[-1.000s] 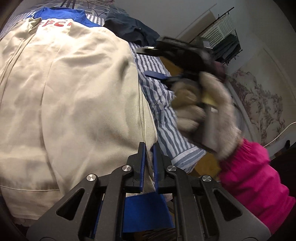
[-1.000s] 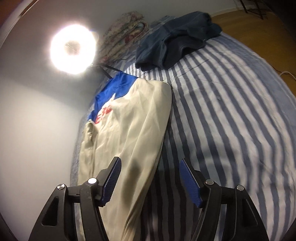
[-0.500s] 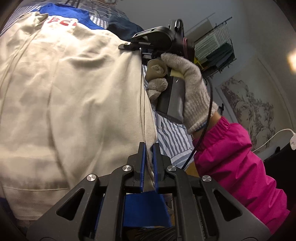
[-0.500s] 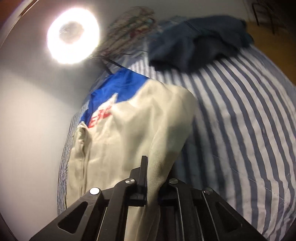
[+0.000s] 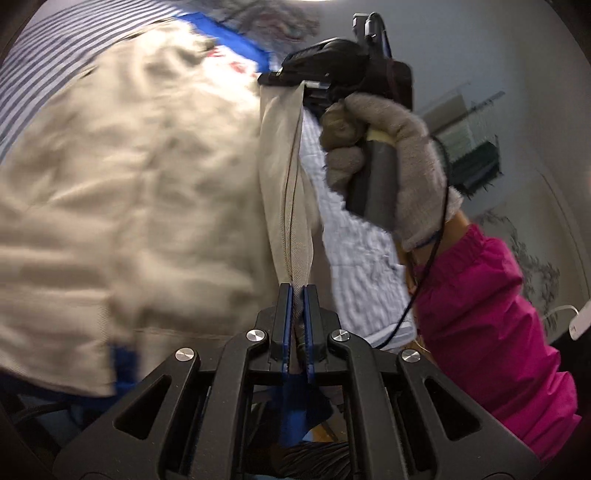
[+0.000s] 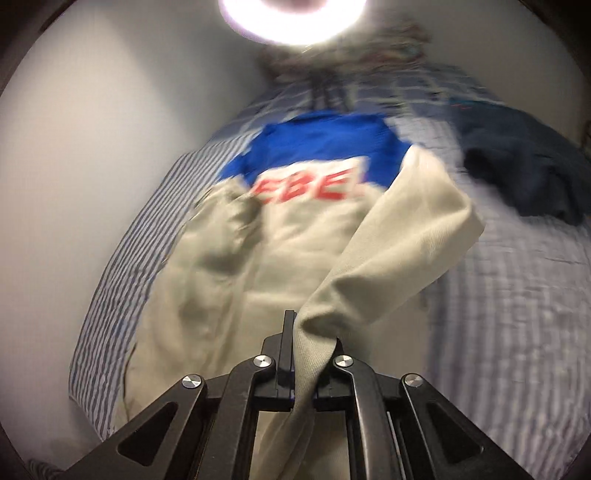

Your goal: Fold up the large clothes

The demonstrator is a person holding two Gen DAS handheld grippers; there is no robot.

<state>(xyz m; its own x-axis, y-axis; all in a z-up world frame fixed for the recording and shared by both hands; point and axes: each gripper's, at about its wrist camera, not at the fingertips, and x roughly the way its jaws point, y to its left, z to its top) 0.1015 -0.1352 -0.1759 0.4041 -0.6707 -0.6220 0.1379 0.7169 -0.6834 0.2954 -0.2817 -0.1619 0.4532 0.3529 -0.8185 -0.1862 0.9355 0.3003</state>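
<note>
A large beige jacket (image 5: 140, 192) with a blue yoke and red lettering (image 6: 306, 190) lies on the striped bed. My left gripper (image 5: 297, 295) is shut on the jacket's right edge near the hem. My right gripper (image 6: 312, 332) is shut on the same edge further up; in the left wrist view that right gripper (image 5: 291, 79) pinches the cloth at the top, held by a gloved hand (image 5: 391, 147). The edge hangs taut between the two grippers, lifted off the bed, and the fold of cloth (image 6: 399, 236) drapes over the jacket's body.
The striped bedsheet (image 6: 517, 332) spreads to the right of the jacket. A dark blue garment (image 6: 524, 173) lies heaped at the far right. A bright ring light (image 6: 291, 18) shines above the bed's head. A pink sleeve (image 5: 491, 332) reaches in from the right.
My right gripper has closed on the jacket's edge. Both grippers have lifted that edge and carried it sideways over the jacket, and the views have swung round.
</note>
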